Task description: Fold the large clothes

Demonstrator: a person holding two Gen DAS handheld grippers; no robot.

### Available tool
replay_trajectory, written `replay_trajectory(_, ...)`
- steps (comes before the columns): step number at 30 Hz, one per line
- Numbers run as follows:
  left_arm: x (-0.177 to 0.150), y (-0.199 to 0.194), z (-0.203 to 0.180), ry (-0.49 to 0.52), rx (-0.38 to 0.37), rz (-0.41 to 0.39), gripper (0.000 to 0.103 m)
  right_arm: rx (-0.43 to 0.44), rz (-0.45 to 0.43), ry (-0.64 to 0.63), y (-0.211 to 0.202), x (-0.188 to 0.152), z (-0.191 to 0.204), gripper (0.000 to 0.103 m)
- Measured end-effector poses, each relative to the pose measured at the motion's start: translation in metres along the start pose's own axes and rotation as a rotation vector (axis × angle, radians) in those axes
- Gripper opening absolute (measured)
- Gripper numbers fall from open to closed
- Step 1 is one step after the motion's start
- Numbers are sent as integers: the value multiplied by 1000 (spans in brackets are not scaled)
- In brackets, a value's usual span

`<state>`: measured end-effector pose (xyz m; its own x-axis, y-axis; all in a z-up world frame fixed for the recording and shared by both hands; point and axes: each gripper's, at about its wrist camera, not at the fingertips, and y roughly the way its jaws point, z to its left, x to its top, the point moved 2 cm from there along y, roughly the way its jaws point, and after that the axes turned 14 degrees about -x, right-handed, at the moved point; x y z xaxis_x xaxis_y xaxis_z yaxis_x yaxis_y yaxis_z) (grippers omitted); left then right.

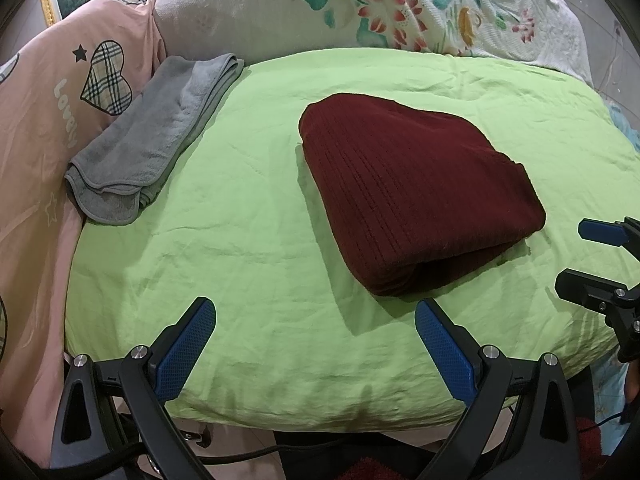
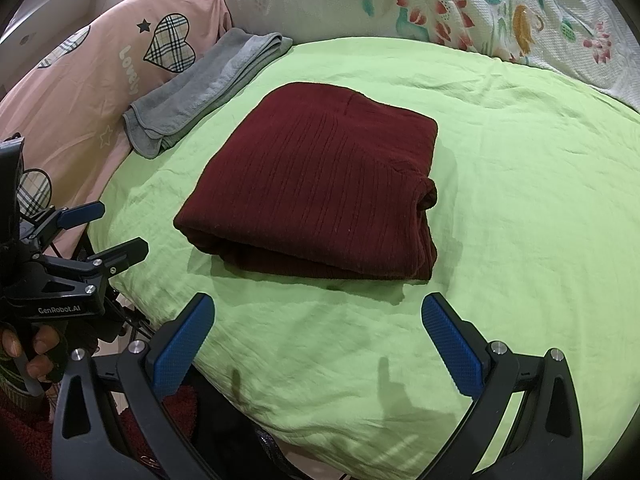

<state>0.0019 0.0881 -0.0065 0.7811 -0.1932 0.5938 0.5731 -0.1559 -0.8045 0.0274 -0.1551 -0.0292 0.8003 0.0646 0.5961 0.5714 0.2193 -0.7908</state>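
Note:
A dark red ribbed knit garment point(image 1: 416, 192) lies folded into a compact rectangle on the light green sheet point(image 1: 248, 264). It also shows in the right wrist view point(image 2: 316, 184), with its folded edge towards me. My left gripper point(image 1: 316, 312) is open and empty, hovering over the sheet just short of the garment's near edge. My right gripper point(image 2: 318, 308) is open and empty, also just short of the garment. Each gripper shows in the other's view: the right gripper point(image 1: 580, 256) at the right edge, the left gripper point(image 2: 116, 228) at the left edge, both open.
A folded grey towel point(image 1: 148, 140) lies at the sheet's far left, also in the right wrist view point(image 2: 204, 88). A pink quilt with plaid hearts point(image 1: 48, 120) lies left of it. A white floral blanket point(image 1: 360, 8) is piled behind. The bed's near edge point(image 1: 320, 420) drops off below the grippers.

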Motion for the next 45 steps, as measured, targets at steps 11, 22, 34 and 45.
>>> replay_trajectory(11,2,1,-2,3,-1,1,100,2,-1,1,-1,2,2,103)
replay_trajectory(22,6,3,-4,-4,1,1,100,0,-9,6,-4,6,1,103)
replay_trajectory(34,8,2,-5,-5,7,-13,100,9,-15,0,1,15,-6,103)
replay_trajectory(45,16,3,-9,-3,9,-22,100,17,-24,21,5,28,-12,103)
